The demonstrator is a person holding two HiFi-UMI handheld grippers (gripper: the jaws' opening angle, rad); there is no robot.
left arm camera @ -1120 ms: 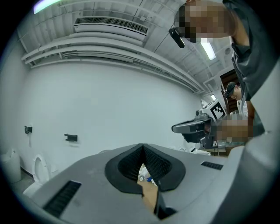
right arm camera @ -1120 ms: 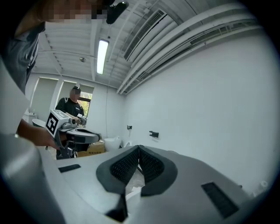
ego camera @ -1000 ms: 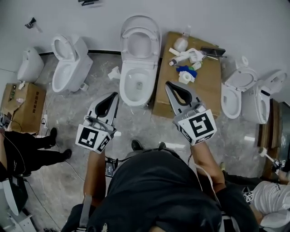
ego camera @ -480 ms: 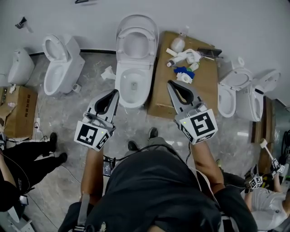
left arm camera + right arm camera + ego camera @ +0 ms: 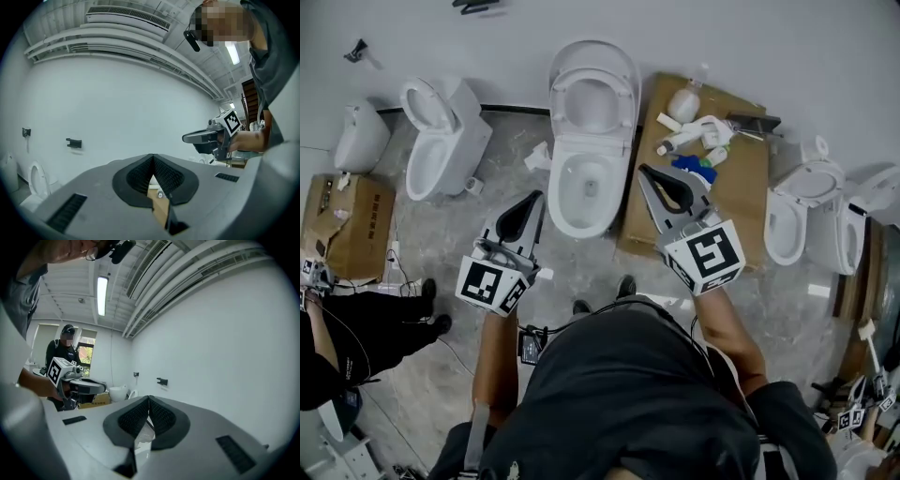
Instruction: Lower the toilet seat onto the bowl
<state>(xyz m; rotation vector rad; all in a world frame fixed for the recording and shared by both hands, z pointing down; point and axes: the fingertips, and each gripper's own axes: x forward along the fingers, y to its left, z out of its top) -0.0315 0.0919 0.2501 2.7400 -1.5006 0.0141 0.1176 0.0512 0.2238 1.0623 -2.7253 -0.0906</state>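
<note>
A white toilet stands against the wall in the head view, its seat (image 5: 628, 89) raised upright over the open bowl (image 5: 559, 202). My left gripper (image 5: 534, 199) hovers just left of the bowl's front, jaws shut and empty. My right gripper (image 5: 645, 172) hovers just right of the bowl, also shut with nothing held. In the left gripper view the black pads (image 5: 161, 176) meet at a point, and the right gripper (image 5: 208, 137) shows beyond them. The right gripper view shows its pads (image 5: 161, 417) pressed together, with the left gripper (image 5: 82, 386) off to the left.
A cardboard box (image 5: 741, 202) topped with bottles and fittings (image 5: 698, 131) sits right of the toilet. Further toilets stand at left (image 5: 441, 141) and right (image 5: 806, 211). A second box (image 5: 347, 220) and a person's legs (image 5: 366, 319) are at far left. My shoes (image 5: 625, 285) are before the bowl.
The head view has shifted a little. Both grippers keep much the same pose in front of the toilet, still shut. The person at left has moved further left.
</note>
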